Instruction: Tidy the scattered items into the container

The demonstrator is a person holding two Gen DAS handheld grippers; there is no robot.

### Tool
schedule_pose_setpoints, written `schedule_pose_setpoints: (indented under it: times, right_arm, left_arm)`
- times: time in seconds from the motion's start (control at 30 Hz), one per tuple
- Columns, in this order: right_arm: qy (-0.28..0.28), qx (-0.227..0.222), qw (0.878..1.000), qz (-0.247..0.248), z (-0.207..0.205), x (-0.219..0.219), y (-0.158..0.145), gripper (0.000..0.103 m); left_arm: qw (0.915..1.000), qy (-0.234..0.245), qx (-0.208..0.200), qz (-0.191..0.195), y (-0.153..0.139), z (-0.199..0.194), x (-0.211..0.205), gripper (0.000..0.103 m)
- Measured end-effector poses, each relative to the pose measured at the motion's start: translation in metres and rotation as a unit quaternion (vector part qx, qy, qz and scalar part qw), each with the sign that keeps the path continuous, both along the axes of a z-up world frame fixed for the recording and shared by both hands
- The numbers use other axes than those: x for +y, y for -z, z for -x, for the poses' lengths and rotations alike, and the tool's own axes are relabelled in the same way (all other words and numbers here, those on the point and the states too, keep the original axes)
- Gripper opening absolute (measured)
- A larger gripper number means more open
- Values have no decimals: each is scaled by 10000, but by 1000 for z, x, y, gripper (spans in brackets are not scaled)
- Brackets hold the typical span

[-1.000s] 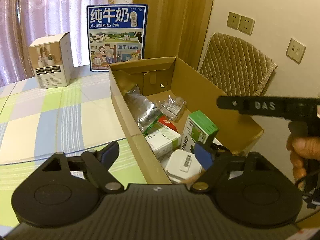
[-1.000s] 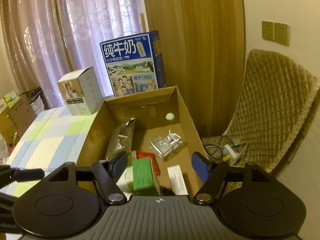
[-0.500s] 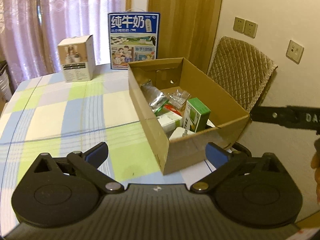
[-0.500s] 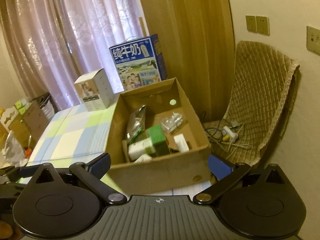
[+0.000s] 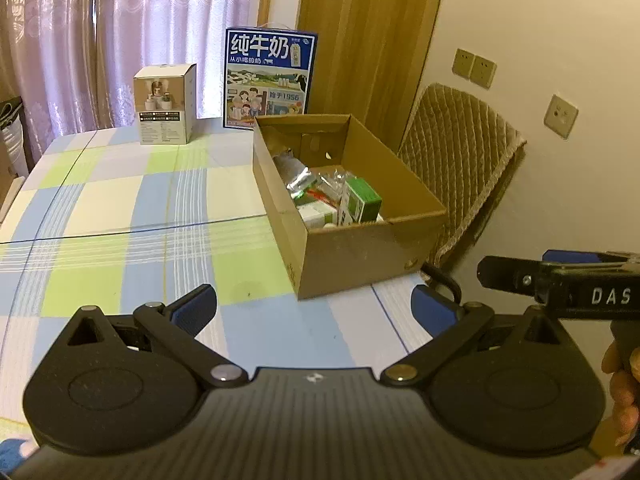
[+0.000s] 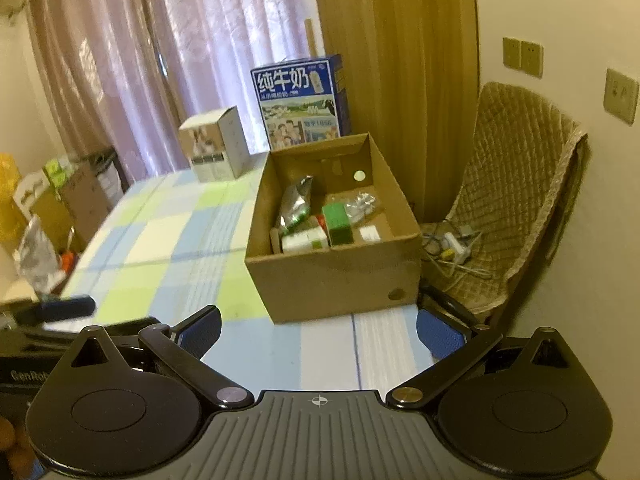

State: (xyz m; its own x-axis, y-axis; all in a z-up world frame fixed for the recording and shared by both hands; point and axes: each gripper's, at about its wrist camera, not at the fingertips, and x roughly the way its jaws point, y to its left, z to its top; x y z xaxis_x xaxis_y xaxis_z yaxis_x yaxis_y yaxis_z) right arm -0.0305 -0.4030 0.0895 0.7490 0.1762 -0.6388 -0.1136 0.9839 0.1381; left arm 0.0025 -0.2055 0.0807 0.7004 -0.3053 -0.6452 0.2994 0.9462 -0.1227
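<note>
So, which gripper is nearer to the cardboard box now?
Neither clearly: left gripper and right gripper both hover open, short of the cardboard box, at similar distance.

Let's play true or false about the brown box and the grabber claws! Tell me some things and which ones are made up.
1. The cardboard box has a green carton inside. True.
2. The left gripper squeezes a silver pouch. False: it is open and empty; the silver pouch lies in the box.
3. The blue milk carton stands behind the box. True.
4. The right gripper is shut. False: it is open, holding nothing.
5. The white box sits inside the cardboard box. False: it stands on the checked tablecloth.
</note>
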Motion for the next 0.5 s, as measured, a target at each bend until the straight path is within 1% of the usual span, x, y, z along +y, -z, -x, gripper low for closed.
schedule_pose_setpoints:
  times: [0.1, 0.3, 0.5]
  right_arm:
    - [41, 40, 10000, 79, 11, 2, 0, 101]
    - [173, 33, 9998, 124, 29, -2, -7, 101]
    - [84, 3, 9997, 214, 38, 2, -14, 101]
  left_arm:
    - [10000, -2, 15, -68, -2, 9, 2, 102]
    - [9992, -131, -44, -369, -5, 19, 7, 102]
    - [9990, -247, -35, -364, -7, 29, 19, 102]
